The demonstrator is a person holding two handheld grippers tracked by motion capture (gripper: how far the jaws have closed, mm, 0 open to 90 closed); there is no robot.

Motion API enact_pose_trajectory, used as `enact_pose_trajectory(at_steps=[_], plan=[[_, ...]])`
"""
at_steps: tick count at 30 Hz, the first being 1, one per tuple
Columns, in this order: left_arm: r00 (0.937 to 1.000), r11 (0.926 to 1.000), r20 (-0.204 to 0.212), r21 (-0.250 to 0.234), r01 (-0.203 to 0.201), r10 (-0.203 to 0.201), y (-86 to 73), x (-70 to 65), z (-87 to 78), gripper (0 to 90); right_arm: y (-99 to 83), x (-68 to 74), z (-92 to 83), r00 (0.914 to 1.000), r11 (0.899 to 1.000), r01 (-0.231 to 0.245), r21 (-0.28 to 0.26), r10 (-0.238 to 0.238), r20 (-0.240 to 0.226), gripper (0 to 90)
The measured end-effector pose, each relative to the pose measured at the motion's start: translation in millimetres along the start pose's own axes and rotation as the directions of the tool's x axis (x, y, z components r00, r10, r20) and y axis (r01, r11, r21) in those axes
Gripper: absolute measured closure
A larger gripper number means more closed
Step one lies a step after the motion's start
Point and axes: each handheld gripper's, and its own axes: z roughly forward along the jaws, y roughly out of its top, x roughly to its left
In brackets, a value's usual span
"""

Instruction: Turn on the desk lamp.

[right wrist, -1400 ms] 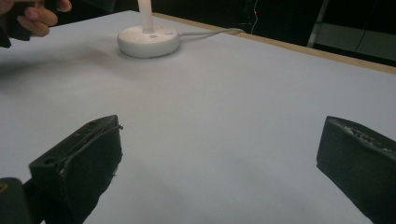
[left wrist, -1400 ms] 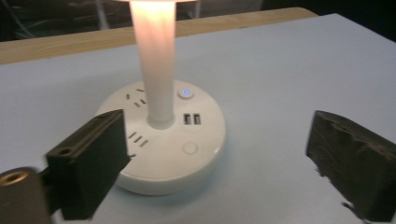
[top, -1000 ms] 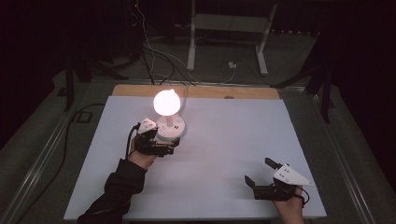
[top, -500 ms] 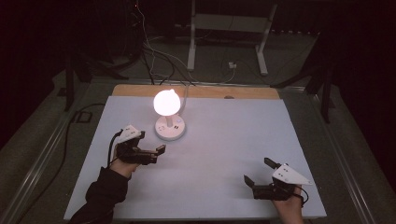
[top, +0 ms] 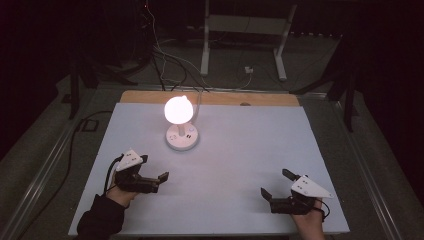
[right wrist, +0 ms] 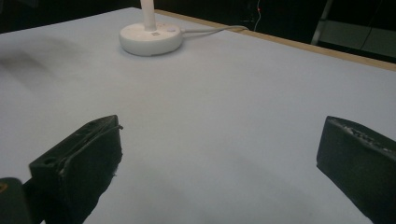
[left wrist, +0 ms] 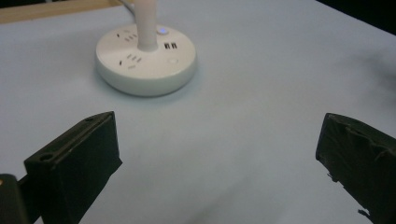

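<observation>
Lamp (top: 178,109): lit, switching looks done
Left gripper (top: 152,181): jaws apart, empty, near the base (left wrist: 145,59)
Right gripper (top: 274,186): spread wide, idle
Left to do: nothing obvious

White table (top: 240,165), lit lamp (top: 181,135) standing near far edge

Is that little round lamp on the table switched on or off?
On. The lamp's globe glows bright white, and a small blue light shows on its round base in the left gripper view.
</observation>
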Motion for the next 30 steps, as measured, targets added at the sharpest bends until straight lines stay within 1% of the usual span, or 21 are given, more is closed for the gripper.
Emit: enact_pose_trajectory(at_steps=[1, 4, 7, 10, 14, 18, 20, 22, 24, 27, 30], plan=[[1.0, 1.0, 0.004, 0.004, 0.001, -0.001, -2.6, -0.4, -0.8, 0.3, -0.1, 0.3, 0.0, 1.0, 1.0, 0.0, 0.003, 0.0, -0.001, 0.0], [0.9998, 0.9996, 0.01, 0.022, -0.02, 0.02, -10.4, -2.4, -2.3, 0.3, 0.2, 0.2, 0.1, 1.0, 1.0, 0.001, 0.001, -0.001, 0.0, 0.0], [0.9995, 0.9978, 0.012, 0.06, -0.029, 0.028, -18.8, -3.9, -2.2, 0.3, -0.1, 0.5, 0.1, 1.0, 1.0, 0.0, 0.004, 0.001, -0.003, 0.0], [0.9996, 0.9964, 0.016, 0.082, -0.025, 0.024, -24.9, -2.8, -4.7, 0.3, 0.2, 0.8, 0.3, 1.0, 1.0, 0.003, 0.004, -0.003, -0.005, 0.0], [0.9999, 0.9966, 0.013, 0.082, -0.008, 0.007, -32.8, -0.6, -10.2, 0.3, -0.3, 0.5, 0.8, 1.0, 1.0, 0.004, 0.007, -0.004, -0.008, 0.0], [0.9998, 0.9961, 0.019, 0.088, 0.006, -0.008, -41.3, 2.3, -15.6, 0.3, -0.8, 0.1, 2.1, 0.9999, 1.0, -0.001, 0.01, 0.001, -0.011, 0.0], [0.9998, 0.9959, 0.019, 0.09, -0.001, -0.001, -44.3, 3.5, -16.9, 0.3, -0.8, 0.3, 2.3, 0.9999, 1.0, 0.002, 0.011, -0.002, -0.012, 0.0], [1.0, 0.9973, 0.006, 0.074, -0.003, 0.002, -44.6, 3.3, -16.7, 0.4, -0.6, 0.7, 2.6, 0.9999, 1.0, 0.005, 0.011, -0.005, -0.012, 0.0], [0.9999, 0.9975, 0.007, 0.07, 0.008, -0.009, -43.8, 3.4, -15.3, 0.4, -0.6, 0.8, 2.8, 0.9999, 1.0, 0.002, 0.013, -0.002, -0.014, 0.0], [0.9999, 0.9969, 0.005, 0.078, 0.011, -0.012, -43.3, 3.5, -13.2, 0.4, -0.4, 1.1, 2.4, 0.9999, 1.0, 0.009, 0.012, -0.009, -0.013, 0.0], [0.9999, 0.9961, 0.001, 0.087, 0.015, -0.015, -43.7, 4.3, -13.0, 0.4, -1.0, 0.5, 2.7, 0.9999, 1.0, 0.005, 0.014, -0.005, -0.013, 0.0]])
